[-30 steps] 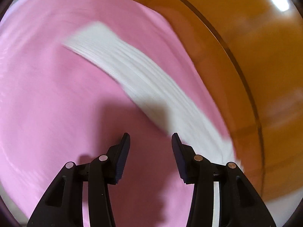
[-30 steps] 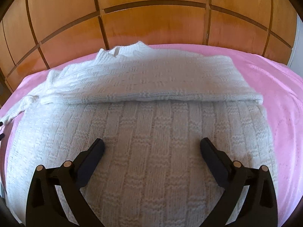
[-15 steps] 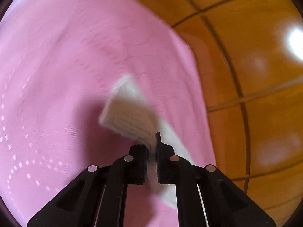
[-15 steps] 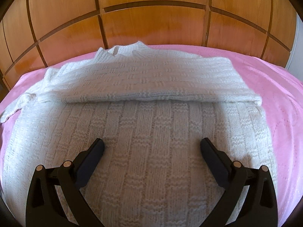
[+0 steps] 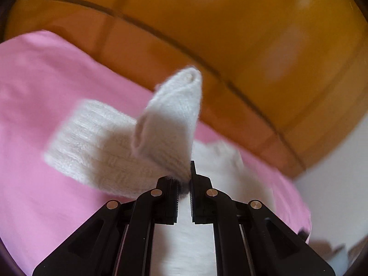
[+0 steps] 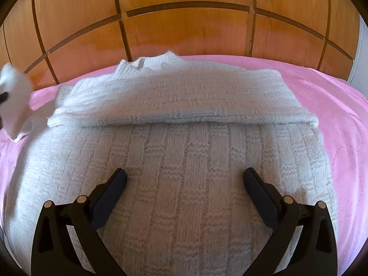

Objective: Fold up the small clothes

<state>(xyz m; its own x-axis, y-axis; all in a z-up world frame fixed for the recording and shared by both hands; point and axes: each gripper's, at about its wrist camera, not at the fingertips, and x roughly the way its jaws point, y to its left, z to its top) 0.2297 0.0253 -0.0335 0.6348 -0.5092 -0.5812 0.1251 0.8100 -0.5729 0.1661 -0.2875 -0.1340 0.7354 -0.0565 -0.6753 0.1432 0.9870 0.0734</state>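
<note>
Done: right sleeve (image 6: 184, 99) folded across sweater (image 6: 174, 184).
Left: left sleeve (image 5: 165, 124), clamped in left gripper (image 5: 184, 181).
Right gripper (image 6: 185, 179): fingers apart, empty.

One white knitted sweater (image 6: 184, 161), one pink bedsheet (image 6: 345, 115), two hand-held grippers.

no readable text, labels, brands or numbers anywhere

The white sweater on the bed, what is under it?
Under the white sweater lies a pink bedspread, showing around its edges. One sleeve is folded across the top. What the bedspread looks like beneath the knit is covered.
</note>
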